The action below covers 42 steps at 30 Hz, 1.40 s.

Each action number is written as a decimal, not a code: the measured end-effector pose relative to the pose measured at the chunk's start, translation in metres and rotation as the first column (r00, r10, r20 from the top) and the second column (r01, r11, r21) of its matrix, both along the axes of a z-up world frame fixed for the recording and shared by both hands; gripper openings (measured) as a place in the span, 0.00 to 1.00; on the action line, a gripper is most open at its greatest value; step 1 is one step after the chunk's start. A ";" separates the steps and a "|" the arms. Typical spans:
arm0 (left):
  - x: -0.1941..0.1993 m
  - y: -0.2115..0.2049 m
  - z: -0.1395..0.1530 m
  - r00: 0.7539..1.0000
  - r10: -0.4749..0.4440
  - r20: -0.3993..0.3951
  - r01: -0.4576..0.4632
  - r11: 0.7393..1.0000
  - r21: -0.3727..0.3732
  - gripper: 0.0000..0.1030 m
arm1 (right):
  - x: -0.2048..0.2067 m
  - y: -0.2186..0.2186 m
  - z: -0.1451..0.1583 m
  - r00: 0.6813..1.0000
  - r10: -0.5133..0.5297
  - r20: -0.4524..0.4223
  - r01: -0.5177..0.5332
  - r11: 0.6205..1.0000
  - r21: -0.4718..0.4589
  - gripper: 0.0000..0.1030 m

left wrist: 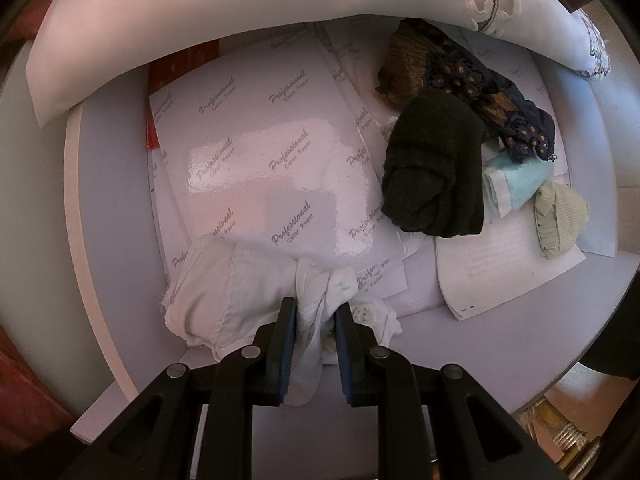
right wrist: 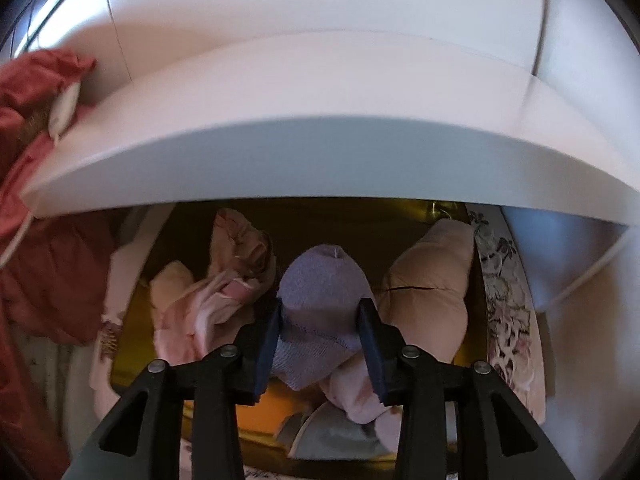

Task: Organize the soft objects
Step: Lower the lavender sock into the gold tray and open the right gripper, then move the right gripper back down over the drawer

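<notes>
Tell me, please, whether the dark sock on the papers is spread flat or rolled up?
Rolled up: the dark sock sits as a thick bundle, its end tucked into a fold, on the papers.

Your left black two-finger tongs [left wrist: 316,320] point straight down, their blue-padded fingers [left wrist: 289,332] pinched on a bunched white cloth [left wrist: 224,296]. Your right black tongs [right wrist: 322,316] tilt forward and downward, blue-padded fingers [right wrist: 370,344] standing wider, pressing both sides of a lilac knitted sock [right wrist: 320,304].
</notes>
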<state>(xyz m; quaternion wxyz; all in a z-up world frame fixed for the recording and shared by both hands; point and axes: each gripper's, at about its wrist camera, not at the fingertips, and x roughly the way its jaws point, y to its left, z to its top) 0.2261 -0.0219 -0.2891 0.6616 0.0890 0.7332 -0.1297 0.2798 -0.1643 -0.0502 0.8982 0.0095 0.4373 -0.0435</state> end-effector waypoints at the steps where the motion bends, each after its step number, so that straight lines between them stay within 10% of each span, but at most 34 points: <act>1: 0.000 0.000 0.000 1.000 0.003 0.000 -0.003 1.000 -0.001 0.17 | 0.002 0.001 -0.002 1.000 0.003 -0.005 -0.003 1.000 -0.011 0.39; 18: 0.000 0.000 0.000 1.000 0.000 0.006 0.000 1.000 0.001 0.18 | -0.009 -0.012 -0.002 1.000 0.017 0.001 -0.017 0.999 -0.049 0.71; 42: -0.001 -0.002 0.000 1.000 -0.019 0.017 0.019 1.000 0.005 0.18 | -0.110 -0.031 0.011 1.000 -0.024 0.019 0.024 1.000 0.003 0.81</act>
